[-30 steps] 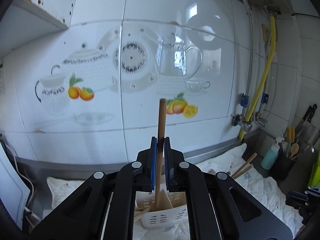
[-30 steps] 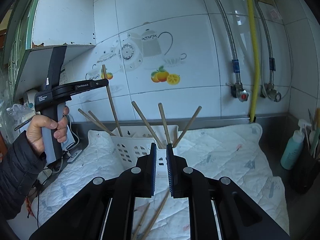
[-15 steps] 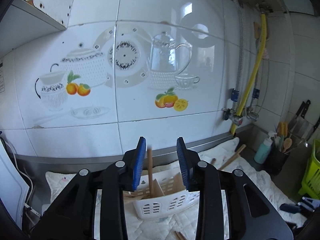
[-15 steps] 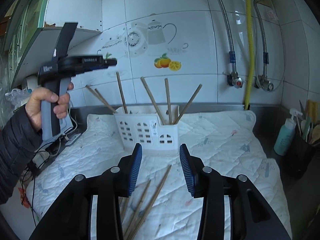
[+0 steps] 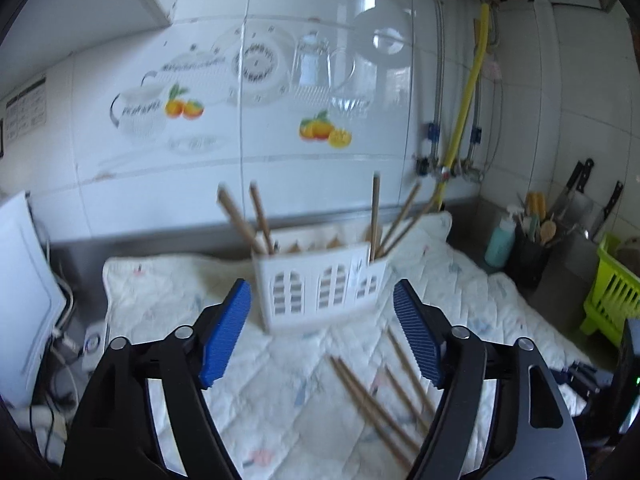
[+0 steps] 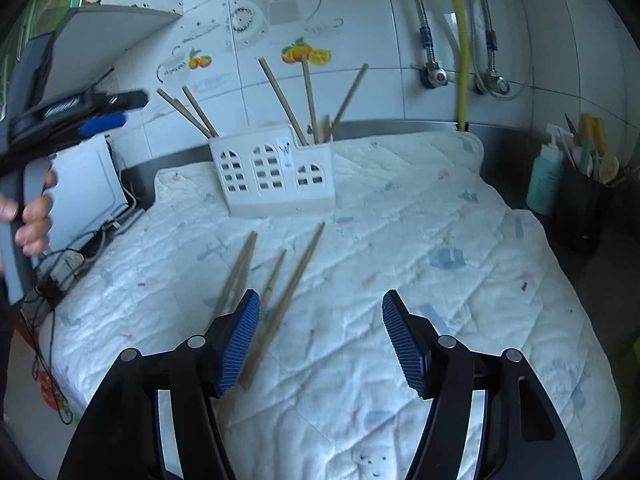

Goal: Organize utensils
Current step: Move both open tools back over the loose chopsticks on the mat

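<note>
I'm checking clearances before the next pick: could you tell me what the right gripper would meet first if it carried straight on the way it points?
Probably the quilted mat, just beside the loose chopsticks. The right gripper is open and empty; depth is uncertain.

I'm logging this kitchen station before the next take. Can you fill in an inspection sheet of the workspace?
Surface: white quilted mat covers the counter.
Job's things: white holder upright on the mat, five chopsticks standing in it; four loose chopsticks lying in front of it.
Clutter: teal bottle, black utensil pot, green basket, knives at the right.
Grippers: left tool and right tool open, jaws just widened, both empty.
Cables: wires hang off the mat's left edge.
Surroundings: tiled wall with teapot decals, yellow hose, valves.
</note>
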The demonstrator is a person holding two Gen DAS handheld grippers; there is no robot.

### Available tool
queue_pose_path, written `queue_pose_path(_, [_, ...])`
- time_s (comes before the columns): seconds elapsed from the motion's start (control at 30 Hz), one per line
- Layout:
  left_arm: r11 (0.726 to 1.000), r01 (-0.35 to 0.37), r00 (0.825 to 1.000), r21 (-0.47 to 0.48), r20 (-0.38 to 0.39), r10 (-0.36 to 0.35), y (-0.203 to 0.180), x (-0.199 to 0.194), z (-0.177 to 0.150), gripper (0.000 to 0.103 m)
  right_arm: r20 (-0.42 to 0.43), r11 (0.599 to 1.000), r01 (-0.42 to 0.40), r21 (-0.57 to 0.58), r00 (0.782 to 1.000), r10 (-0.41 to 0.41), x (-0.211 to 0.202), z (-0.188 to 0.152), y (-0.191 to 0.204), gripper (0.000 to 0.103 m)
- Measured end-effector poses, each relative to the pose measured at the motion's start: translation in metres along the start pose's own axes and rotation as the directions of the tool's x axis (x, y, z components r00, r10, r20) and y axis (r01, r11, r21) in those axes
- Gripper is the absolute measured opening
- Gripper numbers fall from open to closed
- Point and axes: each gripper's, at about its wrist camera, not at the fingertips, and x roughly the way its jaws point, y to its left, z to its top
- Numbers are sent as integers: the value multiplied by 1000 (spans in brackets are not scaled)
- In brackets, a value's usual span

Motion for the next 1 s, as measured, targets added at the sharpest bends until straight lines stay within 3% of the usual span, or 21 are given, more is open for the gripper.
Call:
queue_pose_path(0.17, [997,-61,995,-47,-78,57,8,-1,-49,79,-33,1000,11,6,999,-11,7,-13,7,58])
queue_pose_path(0.5, [985,-143,973,-98,-196,122,31,-6,-111,81,-130,996,-41,80,990,52,49,-27,32,29])
queue_pose_path(0.8, [979,-148,962,-140,-250,110,36,-5,-138,81,-197,996,-17,85,980,34,80,-27,42,16])
queue_pose_path(1.0, [988,-98,957,-120,-284,60,11,0,-152,81,-194,999,11,43,981,-3,81,-28,43,9])
